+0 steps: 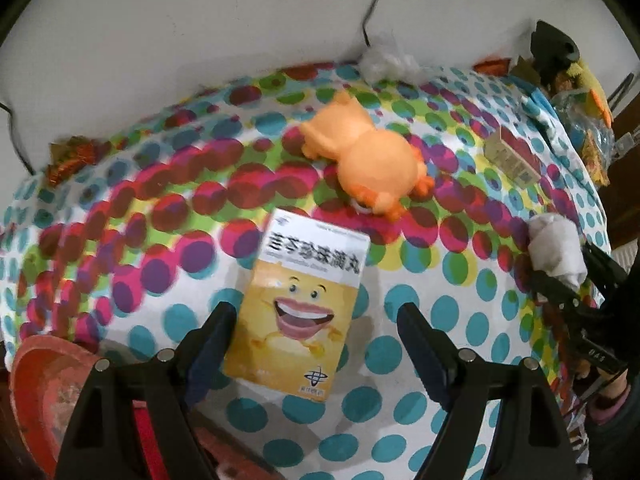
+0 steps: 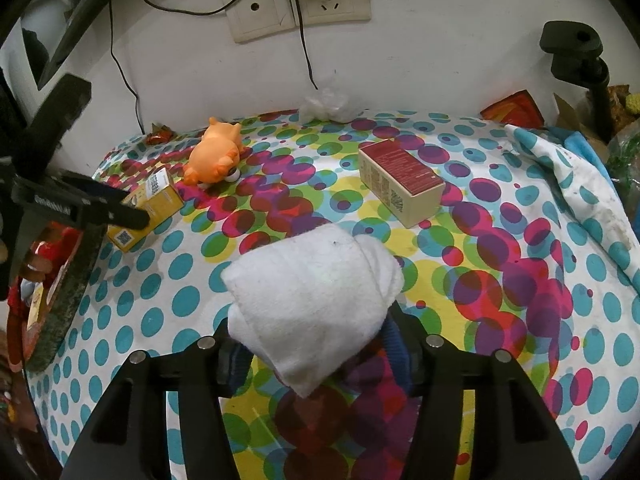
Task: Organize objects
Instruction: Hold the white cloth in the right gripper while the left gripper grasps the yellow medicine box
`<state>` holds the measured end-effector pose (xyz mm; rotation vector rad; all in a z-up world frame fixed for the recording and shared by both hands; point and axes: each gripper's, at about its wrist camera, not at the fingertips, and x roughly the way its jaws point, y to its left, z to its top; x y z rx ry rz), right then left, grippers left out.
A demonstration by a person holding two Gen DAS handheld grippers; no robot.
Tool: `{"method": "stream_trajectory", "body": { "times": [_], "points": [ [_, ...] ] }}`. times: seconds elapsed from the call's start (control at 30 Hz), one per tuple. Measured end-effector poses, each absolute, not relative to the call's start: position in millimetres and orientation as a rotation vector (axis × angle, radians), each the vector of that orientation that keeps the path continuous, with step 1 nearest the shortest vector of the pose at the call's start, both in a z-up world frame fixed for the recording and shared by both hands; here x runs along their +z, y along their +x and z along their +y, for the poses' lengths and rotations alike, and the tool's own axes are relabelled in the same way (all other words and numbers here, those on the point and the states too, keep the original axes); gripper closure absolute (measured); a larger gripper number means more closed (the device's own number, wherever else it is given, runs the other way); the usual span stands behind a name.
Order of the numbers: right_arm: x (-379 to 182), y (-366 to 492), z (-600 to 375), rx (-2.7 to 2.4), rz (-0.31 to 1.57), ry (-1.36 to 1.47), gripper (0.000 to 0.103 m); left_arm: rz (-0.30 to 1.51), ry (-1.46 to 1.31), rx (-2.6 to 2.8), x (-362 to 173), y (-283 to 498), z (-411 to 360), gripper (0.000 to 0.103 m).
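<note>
A yellow medicine box with a smiling cartoon face lies flat on the dotted tablecloth. My left gripper is open, its fingers either side of the box's near end; it also shows in the right wrist view by the same box. An orange toy animal lies beyond the box. My right gripper is shut on a rolled white towel, held above the cloth; the towel also shows in the left wrist view. A red-topped box lies further back.
A wall with sockets and cables backs the table. A crumpled plastic bag sits at the far edge. A black clamp stand and clutter stand at the right. A red bowl sits at the near left.
</note>
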<state>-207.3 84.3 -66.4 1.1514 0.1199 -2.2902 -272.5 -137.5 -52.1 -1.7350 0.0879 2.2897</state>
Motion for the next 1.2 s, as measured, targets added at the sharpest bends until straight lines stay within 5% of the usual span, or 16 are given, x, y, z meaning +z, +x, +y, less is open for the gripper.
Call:
{"method": "stream_trajectory", "body": {
  "times": [0.27,0.4,0.47,1.2],
  "points": [
    [-66.3,-207.1,83.9,-2.289,0.118,1.152,0.048,0.068,-1.748,2.309,-63.0,-270.3,-133.7,0.016],
    [-66.5,-206.6,83.4,-2.288,0.116,1.152,0.048,0.243,-1.772,2.382,-67.3,-262.5,-115.6,0.007],
    [-66.8,-206.5,83.3,-2.288,0.118,1.152,0.047,0.113,-1.808,2.396,-70.0,-263.0,-122.4,0.006],
    [-67.9,-203.8,78.9,-2.287,0.135,1.151,0.044,0.065,-1.781,2.497,-73.3,-245.8,-128.5,0.000]
  ]
}}
